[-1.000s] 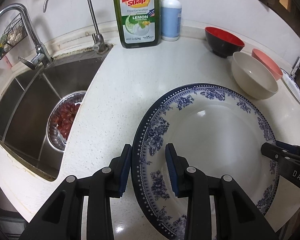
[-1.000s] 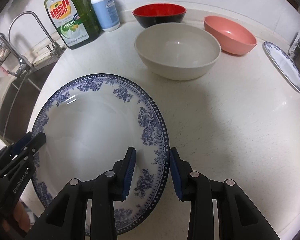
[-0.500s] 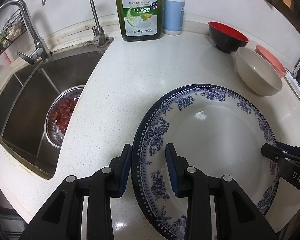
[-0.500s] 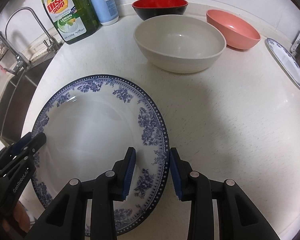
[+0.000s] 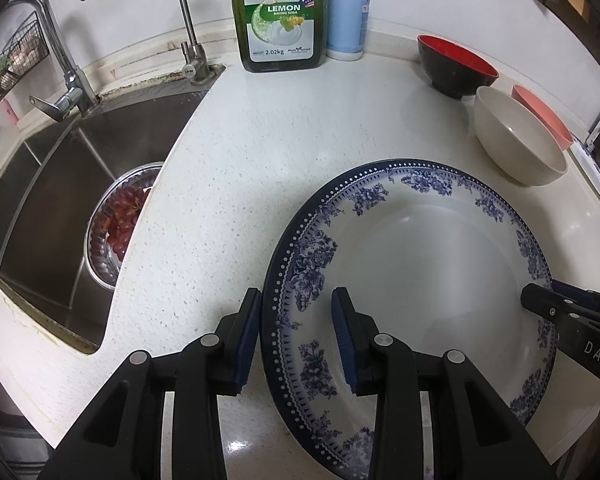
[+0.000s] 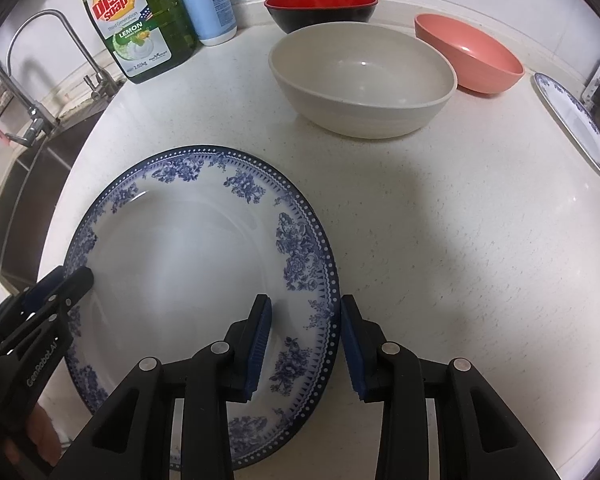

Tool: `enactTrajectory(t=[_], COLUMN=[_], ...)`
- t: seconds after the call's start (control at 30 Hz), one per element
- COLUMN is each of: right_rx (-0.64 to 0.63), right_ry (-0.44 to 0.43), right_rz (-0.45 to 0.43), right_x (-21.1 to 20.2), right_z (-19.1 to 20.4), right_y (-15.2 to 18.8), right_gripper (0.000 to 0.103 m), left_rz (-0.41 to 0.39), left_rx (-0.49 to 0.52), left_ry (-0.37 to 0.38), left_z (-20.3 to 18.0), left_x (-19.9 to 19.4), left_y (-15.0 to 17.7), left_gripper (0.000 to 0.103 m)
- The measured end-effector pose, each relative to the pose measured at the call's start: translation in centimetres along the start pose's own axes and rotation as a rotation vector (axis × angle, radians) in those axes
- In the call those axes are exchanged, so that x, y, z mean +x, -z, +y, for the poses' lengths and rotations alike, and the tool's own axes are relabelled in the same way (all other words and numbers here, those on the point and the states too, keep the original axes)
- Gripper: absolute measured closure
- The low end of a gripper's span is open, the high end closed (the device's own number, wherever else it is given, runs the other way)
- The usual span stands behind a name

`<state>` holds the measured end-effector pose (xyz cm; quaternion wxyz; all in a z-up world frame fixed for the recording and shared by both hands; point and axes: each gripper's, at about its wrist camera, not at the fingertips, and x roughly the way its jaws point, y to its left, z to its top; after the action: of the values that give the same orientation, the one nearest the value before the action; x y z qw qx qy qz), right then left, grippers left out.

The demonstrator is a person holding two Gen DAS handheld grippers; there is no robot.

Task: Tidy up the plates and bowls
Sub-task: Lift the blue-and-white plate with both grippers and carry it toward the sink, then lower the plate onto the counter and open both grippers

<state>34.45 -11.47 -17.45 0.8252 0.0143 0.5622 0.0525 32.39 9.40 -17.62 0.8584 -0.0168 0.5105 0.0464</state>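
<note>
A large blue-and-white plate (image 5: 412, 296) is held above the pale countertop (image 5: 260, 168) by both grippers at once, one on each side of its rim. The left gripper (image 5: 296, 336) is clamped across the plate's left edge, with one pad against the outer edge and the other pad on the inner face; the right gripper (image 6: 306, 340) is clamped in the same way across the right edge. A plate this broad and shallow is probably gripped from two opposite sides so that it is kept level and is not levered out of a single pinch. Both tools are pointed steeply downward, which suits a rim that is presented from above. Whether the plate is lifted clear or its underside is just touching the counter cannot be told, though a shadow is cast to its right in the right wrist view. At the far right a cream bowl (image 6: 362, 80) is set, with a red-and-black bowl (image 6: 320, 4) behind it and a pink bowl (image 6: 470, 54) just beside it; a smaller blue-rimmed plate (image 6: 576, 124) lies at the right margin. The big plate is likely meant to be stacked with that one, so the bowls must be cleared on the way. The sink (image 5: 60, 168) lies to the left, well apart.
</note>
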Motion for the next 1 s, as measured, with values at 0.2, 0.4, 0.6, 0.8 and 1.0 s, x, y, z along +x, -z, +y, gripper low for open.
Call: enactTrajectory(t=[0.2, 0.4, 0.6, 0.8, 1.0], right_rx=[0.016, 0.014, 0.051, 0.094, 0.141], right_ry=[-0.015, -0.024, -0.026, 0.011, 0.056], right_rz=[-0.013, -0.093, -0.169, -0.25, -0.306], right_x=[-0.1, -1.9, -4.2, -7.0, -9.6], right_z=[-0.2, -0.2, -1.2, -3.2, -6.0], right_y=[0.2, 0.5, 1.4, 2.2, 3.1], right_gripper=[0.066, 0.053, 0.041, 0.032, 0.03], left_rz=[-0.05, -0.124, -0.208, -0.278, -0.329], left_rx=[0.006, 0.03, 0.065, 0.12, 0.189], left_ry=[-0.006, -0.012, 0.009, 0.038, 0.092], left_z=[0.0, -0.4, -1.7, -4.3, -8.0], left_x=[-1.1, -3.3, -5.9, -8.0, -9.9], left_y=[-0.1, -0.7, -1.4, -1.8, -1.9], left_gripper=[0.049, 0.031, 0.015, 0.008, 0.003])
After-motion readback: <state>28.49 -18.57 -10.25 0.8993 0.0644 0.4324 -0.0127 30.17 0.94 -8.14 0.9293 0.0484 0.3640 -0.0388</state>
